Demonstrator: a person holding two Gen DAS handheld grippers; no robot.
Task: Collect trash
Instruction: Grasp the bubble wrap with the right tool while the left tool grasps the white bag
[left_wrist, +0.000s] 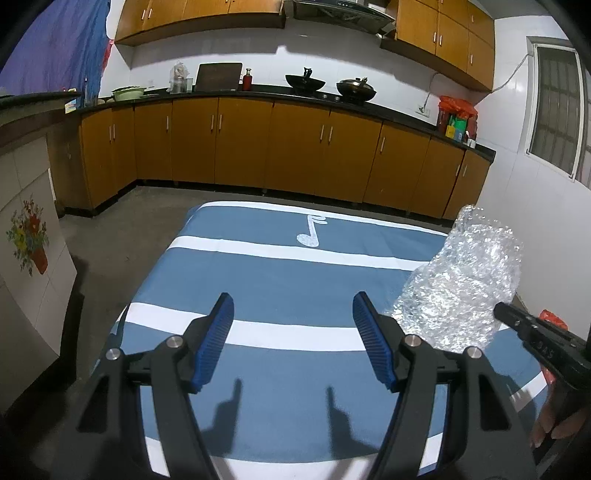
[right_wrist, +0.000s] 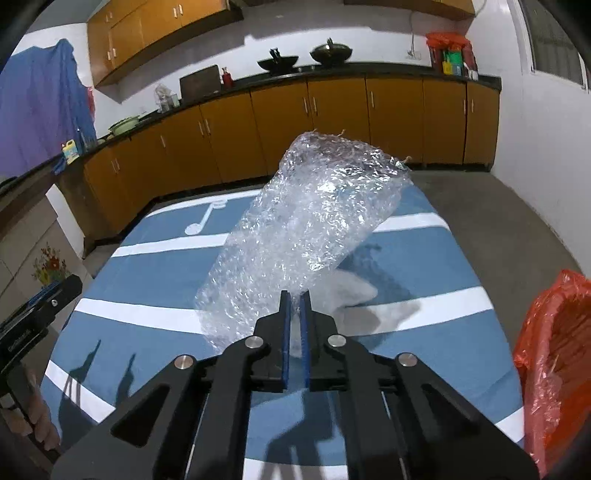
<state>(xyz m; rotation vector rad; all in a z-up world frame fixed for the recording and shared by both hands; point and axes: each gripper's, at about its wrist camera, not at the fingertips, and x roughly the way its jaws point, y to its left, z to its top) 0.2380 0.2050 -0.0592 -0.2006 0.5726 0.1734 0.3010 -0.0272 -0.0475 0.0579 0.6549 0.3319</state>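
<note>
Item: bubble wrap (right_wrist: 306, 229), crumpled, held aloft above blue striped cloth (right_wrist: 155, 277), pinched at its lower edge by right gripper (right_wrist: 294, 295). Left gripper (left_wrist: 293, 325) spread, empty. Step: carry to bin. Next: likely release into orange bag (right_wrist: 554, 354), only partly in view. Surroundings: kitchen cabinets (left_wrist: 295, 147).

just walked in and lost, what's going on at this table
A person is clearing trash with a pair of tongs in each hand. The right tongs are shut on a piece of bubble wrap, lifted above the blue striped cloth. The left tongs hang open and empty. An orange bag sits at the right.
</note>
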